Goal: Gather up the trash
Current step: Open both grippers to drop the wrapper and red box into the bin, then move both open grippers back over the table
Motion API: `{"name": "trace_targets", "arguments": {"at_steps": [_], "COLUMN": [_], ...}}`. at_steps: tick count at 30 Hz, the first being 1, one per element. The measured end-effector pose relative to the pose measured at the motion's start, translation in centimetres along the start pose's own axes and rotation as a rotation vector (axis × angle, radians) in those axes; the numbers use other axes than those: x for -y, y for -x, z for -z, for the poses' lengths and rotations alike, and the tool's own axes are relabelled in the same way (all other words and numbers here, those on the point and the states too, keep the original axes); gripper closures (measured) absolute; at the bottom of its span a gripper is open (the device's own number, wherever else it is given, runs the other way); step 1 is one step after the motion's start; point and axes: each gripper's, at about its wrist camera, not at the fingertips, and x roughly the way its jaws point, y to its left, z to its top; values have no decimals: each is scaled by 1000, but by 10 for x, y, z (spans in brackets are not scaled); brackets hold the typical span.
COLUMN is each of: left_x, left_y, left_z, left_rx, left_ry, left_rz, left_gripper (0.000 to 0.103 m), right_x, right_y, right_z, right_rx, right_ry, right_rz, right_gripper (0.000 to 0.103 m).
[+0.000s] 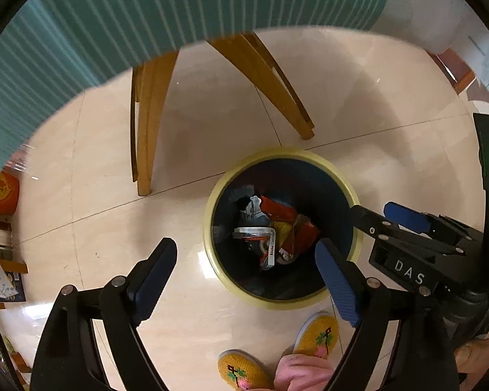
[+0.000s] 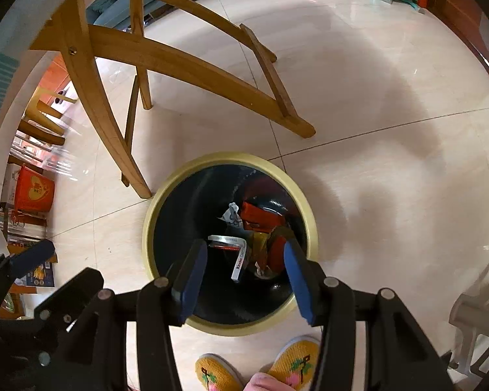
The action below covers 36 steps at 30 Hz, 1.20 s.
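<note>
A round bin with a pale yellow rim and a dark inside stands on the tiled floor. Several wrappers lie at its bottom: red packets, a crumpled white scrap and a white Kinder wrapper. Both grippers point down over the bin. My left gripper is open wide, with nothing between its blue pads; its right finger hangs over the bin mouth. My right gripper is open over the bin mouth and holds nothing. The right gripper also shows at the right edge of the left wrist view.
Wooden chair legs stand just behind the bin. A teal striped cloth hangs above at the left. A person's feet in yellow embroidered slippers stand in front of the bin. Boxes and a red container line the left side.
</note>
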Motion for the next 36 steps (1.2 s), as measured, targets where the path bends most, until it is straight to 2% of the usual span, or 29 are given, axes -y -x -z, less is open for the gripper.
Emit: {"name": "trace_targets", "arguments": {"at_steps": [3,10,18,26,36], "left_x": [-2,-12,-15,-32,-41], "left_y": [15,83,188,280,384], "left_z": [1,-2,-17,-29,-58], "left_rx": [13,55,151,216,348], "left_ry": [21,84,76,103,122], "left_rz": [0,5,22,29,-5], "left_gripper": [17,17,17,17,17], "right_x": [-4,-17,-40,-61,-96], "right_y": [12,69,164,270,373], "right_z": [0,2,-3,-22,-58], "right_rx": [9,32,68,145,251], "right_ry": [8,17,48,60,185], "right_rz": [3,-4,-21,-61,-88], "right_gripper": [46,46,46,46,46]}}
